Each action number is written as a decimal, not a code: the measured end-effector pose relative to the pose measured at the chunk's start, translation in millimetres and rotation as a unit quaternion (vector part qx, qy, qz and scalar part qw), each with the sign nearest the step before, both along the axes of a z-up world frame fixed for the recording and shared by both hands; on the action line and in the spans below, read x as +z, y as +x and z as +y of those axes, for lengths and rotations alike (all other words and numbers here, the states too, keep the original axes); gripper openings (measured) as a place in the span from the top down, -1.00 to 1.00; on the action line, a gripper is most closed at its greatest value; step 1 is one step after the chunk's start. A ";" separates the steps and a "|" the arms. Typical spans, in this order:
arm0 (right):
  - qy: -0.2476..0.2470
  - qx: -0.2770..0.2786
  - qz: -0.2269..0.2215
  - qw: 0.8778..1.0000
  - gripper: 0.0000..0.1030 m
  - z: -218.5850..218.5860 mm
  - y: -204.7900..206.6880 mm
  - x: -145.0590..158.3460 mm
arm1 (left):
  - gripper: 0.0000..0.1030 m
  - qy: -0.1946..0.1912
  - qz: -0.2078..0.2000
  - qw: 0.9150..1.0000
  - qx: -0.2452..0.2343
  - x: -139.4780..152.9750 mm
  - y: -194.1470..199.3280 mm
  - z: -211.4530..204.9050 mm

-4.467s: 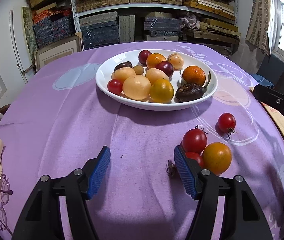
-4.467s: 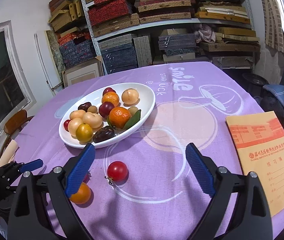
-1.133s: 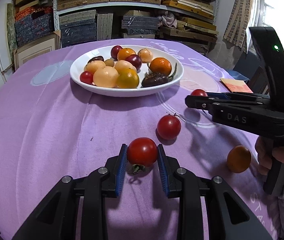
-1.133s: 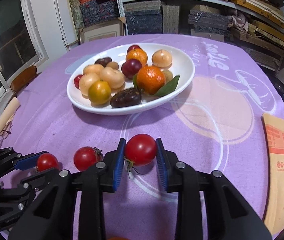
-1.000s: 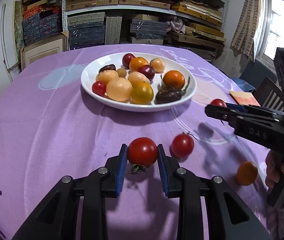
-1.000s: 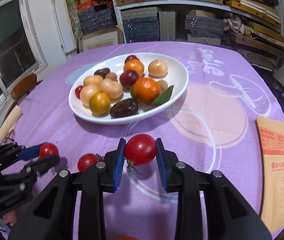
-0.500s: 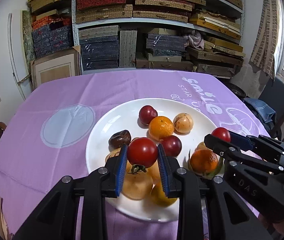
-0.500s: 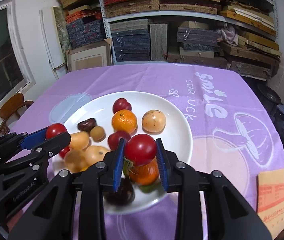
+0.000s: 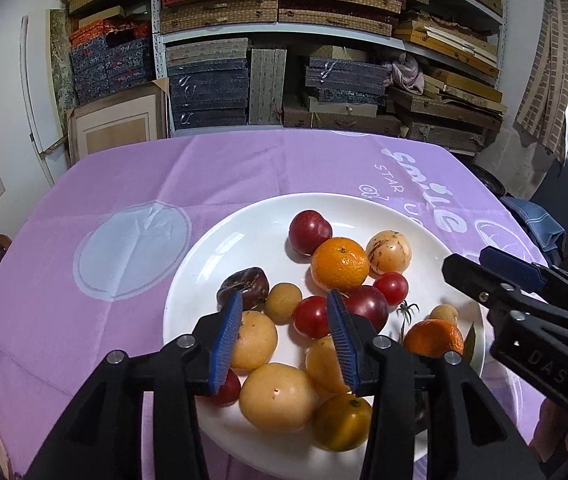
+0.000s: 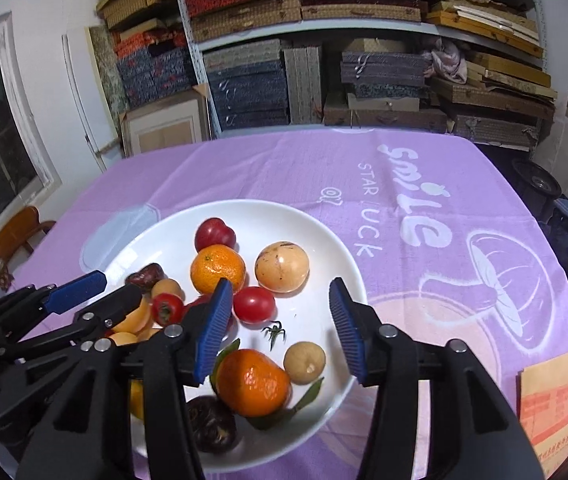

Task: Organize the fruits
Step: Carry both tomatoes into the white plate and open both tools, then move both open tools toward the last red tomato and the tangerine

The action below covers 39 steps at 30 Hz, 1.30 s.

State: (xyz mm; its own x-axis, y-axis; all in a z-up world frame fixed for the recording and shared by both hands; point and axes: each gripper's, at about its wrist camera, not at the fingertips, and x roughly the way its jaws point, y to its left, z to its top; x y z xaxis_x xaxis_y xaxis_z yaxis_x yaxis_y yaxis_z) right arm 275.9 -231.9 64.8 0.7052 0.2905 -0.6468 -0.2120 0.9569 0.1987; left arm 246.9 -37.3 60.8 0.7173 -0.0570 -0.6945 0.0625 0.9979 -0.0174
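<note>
Both grippers hang over the white plate [image 9: 220, 256], pointed steeply down at the pile – the right stance for dropping fruit in, not for picking.

Left gripper [image 9: 284, 336]: jaws opening, pads clear of everything. A red tomato [image 9: 311, 317] lies on the plate between the blue pads, touching neither; it sits against a dark plum [image 9: 367, 307] at its 3 o'clock and a small tan fruit [image 9: 283, 298] at its 9. Judged released, not held.

Right gripper [image 10: 280, 330]: jaws also opening, nothing pressed. A second red tomato [image 10: 254, 304] rests on bare plate just by the left-hand pad, w/ a loose green calyx [image 10: 274, 332] at its 5 o'clock. Orange mandarin [image 10: 218, 269] at its 11, pale round fruit [image 10: 282, 266] at its 1.

Placement logic, as I read it: each tomato was set into a gap among bigger fruit, so neighbours stop it rolling – sound choice for round, smooth items on a shallow dish. The right-side tomato has more open plate around it, so it is the likelier to wander.

Plate sits on the purple tablecloth [image 10: 284, 168]; a yellow booklet [image 10: 559, 396] lies at the cloth's 4 o'clock edge in the right view. No loose fruit visible on the cloth in either view, though the near side is hidden by the tools.

Risk: the two tools are close together over one plate; withdrawing them could nudge the pile.
</note>
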 end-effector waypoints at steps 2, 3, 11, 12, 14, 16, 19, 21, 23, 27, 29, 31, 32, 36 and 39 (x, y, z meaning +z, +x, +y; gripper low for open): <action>0.000 0.001 -0.012 1.000 -0.03 -5.1 -16.4 7.6 | 0.07 -0.006 -0.006 1.000 0.000 4.7 -12.3 3.8; -0.003 0.000 -0.018 1.000 -0.12 -6.8 -24.8 10.1 | 0.03 -0.009 -0.009 1.000 -0.001 7.0 -19.4 5.0; -0.020 -0.002 -0.052 0.998 -0.27 -24.2 -112.7 13.1 | -0.08 0.002 -0.030 0.999 -0.019 10.5 -88.2 -1.1; -0.016 -0.005 -0.055 0.998 -0.27 -27.5 -123.7 13.3 | -0.08 0.004 -0.031 0.999 -0.020 8.4 -98.0 -2.5; -0.011 -0.009 -0.059 0.998 -0.33 -33.5 -143.6 12.3 | -0.10 0.008 -0.035 0.999 -0.022 4.6 -113.4 -5.6; -0.005 -0.017 -0.069 0.997 -0.38 -40.0 -163.0 12.3 | -0.11 0.013 -0.037 0.999 -0.022 -0.1 -128.4 -9.9; 0.000 -0.029 -0.077 0.997 -0.42 -47.6 -188.1 7.9 | -0.11 0.019 -0.035 0.999 -0.031 -4.8 -140.3 -17.5; 0.001 -0.034 -0.077 0.996 -0.42 -50.0 -200.9 3.3 | -0.12 0.025 -0.036 0.998 -0.037 -7.1 -146.7 -23.9; 0.004 -0.041 -0.079 0.996 -0.43 -54.4 -210.7 -0.2 | -0.13 0.029 -0.040 0.998 -0.043 -8.9 -152.0 -29.5; 0.008 -0.051 -0.085 0.995 -0.48 -62.7 -226.4 -3.5 | -0.21 0.028 -0.038 0.998 -0.051 -13.8 -156.6 -35.7; 0.015 -0.054 -0.087 0.995 -0.52 -67.3 -232.5 -5.3 | -0.22 0.022 -0.035 0.998 -0.054 -18.1 -159.2 -33.9; 0.017 -0.057 -0.086 0.995 -0.54 -69.8 -234.3 -7.3 | -0.22 0.017 -0.030 0.998 -0.056 -22.0 -160.1 -33.4; 0.017 -0.058 -0.083 0.995 -0.54 -71.0 -235.3 -8.8 | -0.22 0.017 -0.027 0.998 -0.058 -23.5 -160.2 -33.3; 0.020 -0.061 -0.075 0.995 -0.56 -75.3 -244.3 -15.4 | -0.23 0.015 -0.027 0.997 -0.066 -27.6 -164.2 -33.1; 0.018 -0.061 -0.080 0.995 -0.64 -74.2 -250.6 -16.3 | -0.25 0.011 -0.025 0.997 -0.077 -30.9 -168.4 -31.1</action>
